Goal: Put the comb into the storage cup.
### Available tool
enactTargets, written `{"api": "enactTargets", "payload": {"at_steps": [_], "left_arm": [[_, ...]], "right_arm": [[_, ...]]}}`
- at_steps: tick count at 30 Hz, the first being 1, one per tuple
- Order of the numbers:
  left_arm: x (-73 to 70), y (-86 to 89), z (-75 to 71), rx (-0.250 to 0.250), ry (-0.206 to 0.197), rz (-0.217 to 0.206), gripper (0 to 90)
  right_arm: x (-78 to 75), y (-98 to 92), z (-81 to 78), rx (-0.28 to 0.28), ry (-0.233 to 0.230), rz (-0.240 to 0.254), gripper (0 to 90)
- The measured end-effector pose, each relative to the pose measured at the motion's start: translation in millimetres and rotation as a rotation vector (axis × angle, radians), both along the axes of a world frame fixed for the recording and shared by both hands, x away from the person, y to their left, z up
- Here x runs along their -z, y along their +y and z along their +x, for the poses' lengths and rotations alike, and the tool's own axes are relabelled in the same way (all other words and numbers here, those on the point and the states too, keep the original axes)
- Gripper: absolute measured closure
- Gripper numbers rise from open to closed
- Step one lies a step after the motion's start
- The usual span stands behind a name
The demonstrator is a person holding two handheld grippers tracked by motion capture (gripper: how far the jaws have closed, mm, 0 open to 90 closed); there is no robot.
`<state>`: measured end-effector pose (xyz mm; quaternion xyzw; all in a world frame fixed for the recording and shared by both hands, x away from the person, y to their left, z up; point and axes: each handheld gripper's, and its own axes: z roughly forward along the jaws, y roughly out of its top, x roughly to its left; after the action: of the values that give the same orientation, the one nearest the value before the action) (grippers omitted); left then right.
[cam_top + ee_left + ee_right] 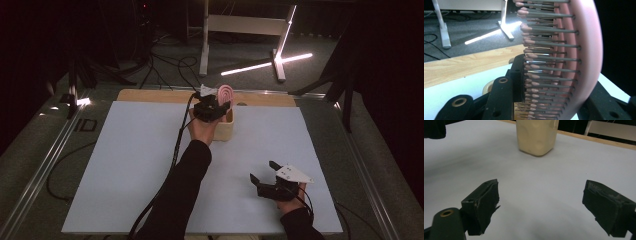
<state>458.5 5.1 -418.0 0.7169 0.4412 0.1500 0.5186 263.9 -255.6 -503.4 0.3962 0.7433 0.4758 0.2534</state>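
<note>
A pink hairbrush [225,94] with grey, pink-tipped bristles [549,65] stands on edge over a cream wooden box [224,129] near the table's far middle. My left gripper [212,107] is shut on the brush head, one pad [519,77] against the bristles and the other jaw behind the pink back [589,50]. Near the front right, my right gripper [262,171] rests low over the white table cover [125,165], open, with nothing between its pads [485,202]. The box [537,136] stands farther off in the right gripper view.
A strip of bare wooden tabletop [150,95] runs along the far edge. Metal rails [45,160] flank the table. Beyond it are cables, a white stand [205,40] and bright light bars [270,62] on the dark floor.
</note>
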Motion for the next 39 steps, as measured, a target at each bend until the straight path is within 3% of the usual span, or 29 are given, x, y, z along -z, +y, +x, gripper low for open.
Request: {"api": "enactTargets", "payload": {"at_steps": [30, 39], "left_arm": [[1.6, 1.8, 1.8, 0.003, 0.017, -0.009, 62.5], [1.2, 1.2, 1.3, 0.004, 0.020, 0.002, 58.7]], "right_arm": [[2.1, -0.6, 0.7, 0.000, 0.006, 0.001, 13.6], [1.9, -1.0, 0.5, 0.002, 0.004, -0.001, 13.6]]}}
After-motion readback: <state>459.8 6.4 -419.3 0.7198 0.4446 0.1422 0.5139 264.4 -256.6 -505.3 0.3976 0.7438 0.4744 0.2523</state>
